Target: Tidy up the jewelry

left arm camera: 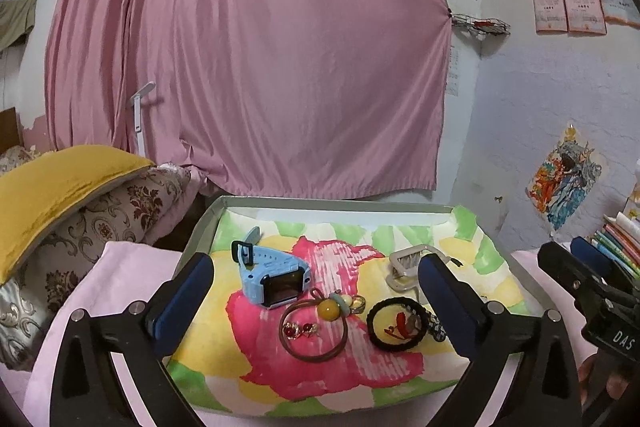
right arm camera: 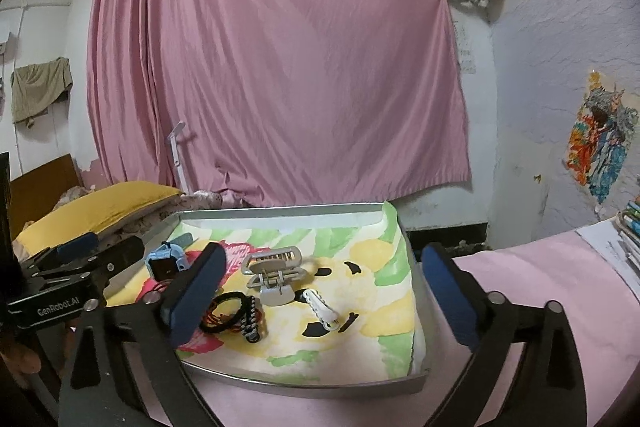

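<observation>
A shallow tray [left arm camera: 320, 203] lined with a flowered cloth holds the jewelry. In it lie a blue watch [left arm camera: 272, 277], a brown hair tie with a yellow bead [left arm camera: 326, 309], red earrings [left arm camera: 300, 329], a black hair ring [left arm camera: 394, 323], a checkered clip [right arm camera: 251, 321], a beige claw clip [right arm camera: 274, 273] and a white clip [right arm camera: 323, 309]. My left gripper [left arm camera: 316, 303] is open and empty, hovering over the watch and rings. My right gripper [right arm camera: 320, 291] is open and empty above the tray's [right arm camera: 320, 383] right half, with the claw clip and white clip between its fingers.
The tray sits on a pink cover [right arm camera: 540, 291]. A yellow pillow [left arm camera: 60, 183] and patterned bedding [left arm camera: 100, 227] lie to the left. Stacked books [left arm camera: 620, 235] stand at the right. A pink curtain [left arm camera: 248, 59] hangs behind.
</observation>
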